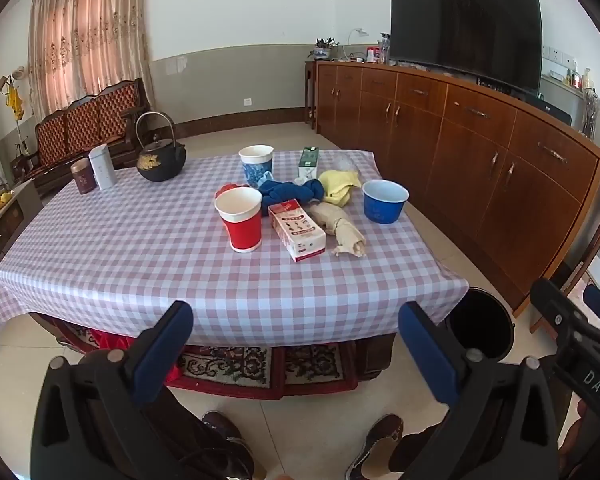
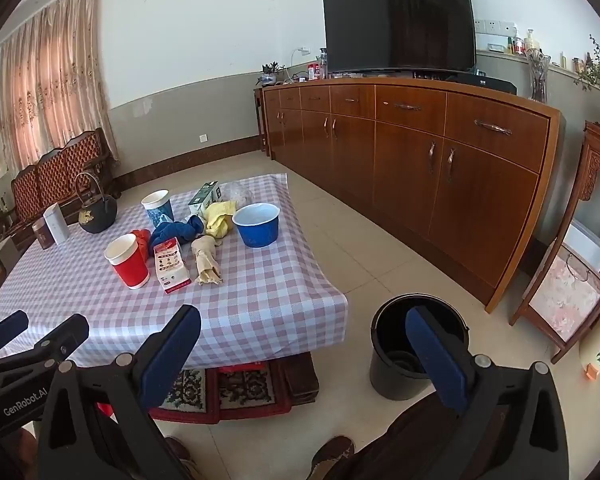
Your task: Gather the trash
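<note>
Both the left gripper [image 1: 296,316] and the right gripper [image 2: 304,320] are held spread to their widest, with nothing gripped between the blue pads, short of the near edge of the checked table [image 1: 140,264]. The trash is gathered toward the table's far right: a red paper cup [image 1: 240,220], a pink carton [image 1: 297,230], a crumpled brown paper [image 1: 338,226] and a blue bowl [image 1: 385,201]. A black bin [image 2: 414,346] is seen on the floor just beside the table's near right corner.
</note>
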`<state>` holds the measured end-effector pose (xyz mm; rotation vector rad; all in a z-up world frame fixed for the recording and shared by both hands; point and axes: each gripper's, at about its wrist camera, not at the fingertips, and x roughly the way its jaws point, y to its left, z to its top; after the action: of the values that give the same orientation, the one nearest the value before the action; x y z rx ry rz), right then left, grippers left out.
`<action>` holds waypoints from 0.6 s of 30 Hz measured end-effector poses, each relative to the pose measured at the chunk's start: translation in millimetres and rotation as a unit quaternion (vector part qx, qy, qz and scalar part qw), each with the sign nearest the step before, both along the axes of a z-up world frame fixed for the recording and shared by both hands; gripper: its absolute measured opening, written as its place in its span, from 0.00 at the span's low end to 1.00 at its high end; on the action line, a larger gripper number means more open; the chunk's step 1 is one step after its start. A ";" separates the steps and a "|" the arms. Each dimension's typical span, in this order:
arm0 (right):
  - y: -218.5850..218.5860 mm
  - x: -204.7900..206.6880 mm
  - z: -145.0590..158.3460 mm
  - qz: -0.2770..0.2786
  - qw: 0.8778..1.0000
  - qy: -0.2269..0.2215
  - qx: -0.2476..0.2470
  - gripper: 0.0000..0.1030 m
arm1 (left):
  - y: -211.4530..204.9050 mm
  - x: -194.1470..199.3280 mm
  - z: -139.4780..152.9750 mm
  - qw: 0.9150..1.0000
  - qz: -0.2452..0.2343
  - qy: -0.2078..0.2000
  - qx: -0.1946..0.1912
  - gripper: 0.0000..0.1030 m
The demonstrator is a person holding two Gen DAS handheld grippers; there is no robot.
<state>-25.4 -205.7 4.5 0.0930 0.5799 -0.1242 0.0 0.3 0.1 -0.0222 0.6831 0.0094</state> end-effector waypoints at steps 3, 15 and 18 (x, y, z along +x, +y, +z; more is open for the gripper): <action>-0.3 -2.3 1.3 0.002 1.000 -0.008 0.007 1.00 | 0.9 0.0 -0.1 1.000 -0.002 0.000 -0.003 1.00; 3.1 -3.0 7.3 0.007 1.000 -0.012 0.001 1.00 | 3.4 -3.3 5.7 1.000 0.003 -0.024 0.001 1.00; 4.7 -4.9 8.9 0.008 1.000 -0.019 -0.002 1.00 | 3.5 -2.4 6.3 1.000 0.003 -0.026 0.001 1.00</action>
<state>-30.3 -201.0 13.4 0.0861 0.5430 -0.1090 -2.5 3.8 6.4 -0.0233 0.6306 0.0157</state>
